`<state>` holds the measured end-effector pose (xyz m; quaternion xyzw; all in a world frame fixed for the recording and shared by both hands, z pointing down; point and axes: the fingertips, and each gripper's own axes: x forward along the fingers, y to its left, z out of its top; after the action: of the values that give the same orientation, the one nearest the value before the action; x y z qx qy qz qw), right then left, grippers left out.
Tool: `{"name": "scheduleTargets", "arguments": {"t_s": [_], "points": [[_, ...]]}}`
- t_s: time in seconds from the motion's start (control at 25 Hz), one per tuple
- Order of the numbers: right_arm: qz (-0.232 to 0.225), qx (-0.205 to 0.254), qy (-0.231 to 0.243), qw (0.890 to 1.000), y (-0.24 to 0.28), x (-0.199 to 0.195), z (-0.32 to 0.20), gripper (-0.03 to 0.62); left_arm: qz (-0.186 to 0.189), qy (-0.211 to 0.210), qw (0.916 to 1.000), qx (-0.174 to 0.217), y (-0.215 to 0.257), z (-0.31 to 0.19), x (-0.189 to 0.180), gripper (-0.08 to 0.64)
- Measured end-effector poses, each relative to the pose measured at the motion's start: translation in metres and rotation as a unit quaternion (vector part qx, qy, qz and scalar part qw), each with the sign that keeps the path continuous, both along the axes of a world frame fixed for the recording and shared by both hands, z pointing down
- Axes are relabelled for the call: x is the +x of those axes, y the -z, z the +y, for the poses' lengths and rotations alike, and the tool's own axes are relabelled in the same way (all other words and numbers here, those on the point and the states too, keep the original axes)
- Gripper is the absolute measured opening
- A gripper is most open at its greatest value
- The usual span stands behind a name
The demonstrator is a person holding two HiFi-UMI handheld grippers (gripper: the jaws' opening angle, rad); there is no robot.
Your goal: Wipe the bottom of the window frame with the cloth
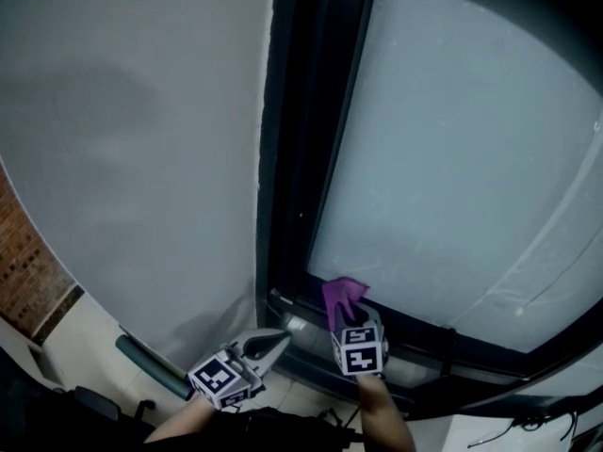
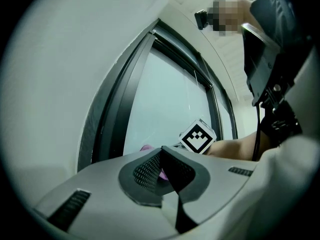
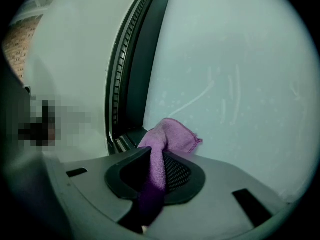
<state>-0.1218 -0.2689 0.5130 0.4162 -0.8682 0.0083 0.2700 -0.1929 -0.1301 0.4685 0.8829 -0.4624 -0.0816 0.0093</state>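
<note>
A purple cloth (image 1: 343,297) sticks up from my right gripper (image 1: 349,320), which is shut on it, just above the dark bottom rail of the window frame (image 1: 419,348) near its left corner. In the right gripper view the cloth (image 3: 169,134) runs down between the jaws of the right gripper (image 3: 159,158) and folds over against the frosted glass. My left gripper (image 1: 270,345) hangs to the left of the right one, in front of the frame's lower left corner, shut with nothing in it. From the left gripper (image 2: 162,159) a bit of cloth (image 2: 146,147) shows beyond.
A white wall (image 1: 141,158) runs left of the dark vertical frame post (image 1: 292,139). Frosted glass (image 1: 452,158) fills the pane. A brick patch (image 1: 24,266) and a dark green bar (image 1: 151,365) lie low at the left. The person's arms (image 1: 377,417) enter from below.
</note>
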Motion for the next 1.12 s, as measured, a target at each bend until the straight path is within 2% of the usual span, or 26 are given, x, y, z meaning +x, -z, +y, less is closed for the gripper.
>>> {"name": "scheduleTargets", "arguments": {"t_s": [0.32,1.12], "points": [[-0.003,0.003,-0.035,0.999,0.001,0.033,0.0,0.074,-0.002,-0.035,0.9993,0.01,0.003,-0.008,0.021,0.002],[-0.001,0.005,-0.122,0.993,0.001,0.113,0.001,0.074,-0.006,-0.095,0.9954,0.003,0.004,-0.019,0.059,0.002]]}}
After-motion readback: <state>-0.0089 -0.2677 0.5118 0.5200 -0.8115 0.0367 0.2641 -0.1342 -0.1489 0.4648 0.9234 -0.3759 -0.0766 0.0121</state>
